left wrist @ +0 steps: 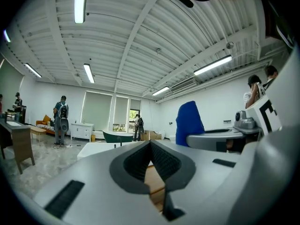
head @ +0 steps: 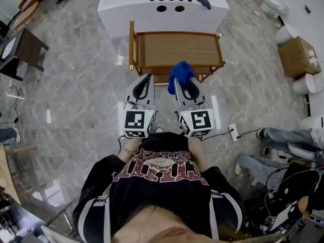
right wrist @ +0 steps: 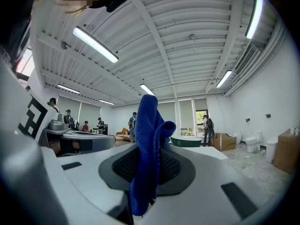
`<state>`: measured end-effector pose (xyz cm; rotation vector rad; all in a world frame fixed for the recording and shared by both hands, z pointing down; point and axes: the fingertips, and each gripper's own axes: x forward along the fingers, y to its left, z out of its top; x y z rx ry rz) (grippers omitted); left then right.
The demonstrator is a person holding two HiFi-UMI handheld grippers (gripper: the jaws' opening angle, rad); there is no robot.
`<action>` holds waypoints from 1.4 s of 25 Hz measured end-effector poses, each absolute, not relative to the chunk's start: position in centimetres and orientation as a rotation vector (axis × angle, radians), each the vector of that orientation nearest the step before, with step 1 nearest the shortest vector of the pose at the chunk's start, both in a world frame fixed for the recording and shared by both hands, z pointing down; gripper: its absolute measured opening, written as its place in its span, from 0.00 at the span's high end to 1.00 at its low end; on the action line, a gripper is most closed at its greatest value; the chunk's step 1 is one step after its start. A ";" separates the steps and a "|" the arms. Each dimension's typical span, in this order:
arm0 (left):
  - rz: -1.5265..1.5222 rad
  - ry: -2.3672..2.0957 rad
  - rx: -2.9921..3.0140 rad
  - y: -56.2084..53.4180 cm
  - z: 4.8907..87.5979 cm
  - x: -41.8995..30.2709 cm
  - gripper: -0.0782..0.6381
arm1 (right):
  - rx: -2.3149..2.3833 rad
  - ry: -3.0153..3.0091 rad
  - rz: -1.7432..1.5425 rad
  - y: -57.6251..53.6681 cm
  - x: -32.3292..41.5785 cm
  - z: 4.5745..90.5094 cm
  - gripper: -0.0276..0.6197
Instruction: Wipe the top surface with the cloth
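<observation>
A blue cloth (head: 180, 73) sticks up from my right gripper (head: 183, 86), whose jaws are shut on it; in the right gripper view the blue cloth (right wrist: 149, 149) stands pinched between the dark pads. My left gripper (head: 144, 86) is beside it, jaws closed together with nothing between them (left wrist: 150, 150). Both grippers hang just short of the near edge of a low wooden table (head: 177, 48) with a brown top and gold frame. The blue cloth (left wrist: 190, 120) also shows at the right of the left gripper view.
A white counter (head: 126, 4) with two holes and dark upright fittings stands behind the wooden table. A dark desk (head: 23, 47) is at the left. A cardboard box (head: 297, 55) and white objects sit at the right, a power strip (head: 234, 132) and cables on the marble floor.
</observation>
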<state>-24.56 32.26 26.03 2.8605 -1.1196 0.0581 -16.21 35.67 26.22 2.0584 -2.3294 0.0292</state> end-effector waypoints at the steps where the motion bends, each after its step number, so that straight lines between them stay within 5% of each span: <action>1: 0.058 -1.111 2.866 31.9 26.0 -24.4 0.82 | 2.067 -2.321 0.032 35.4 -16.1 26.2 0.82; 35: 0.081 -0.824 2.933 15.0 27.9 -23.0 0.82 | 2.241 -2.101 0.072 19.6 -16.0 27.2 0.82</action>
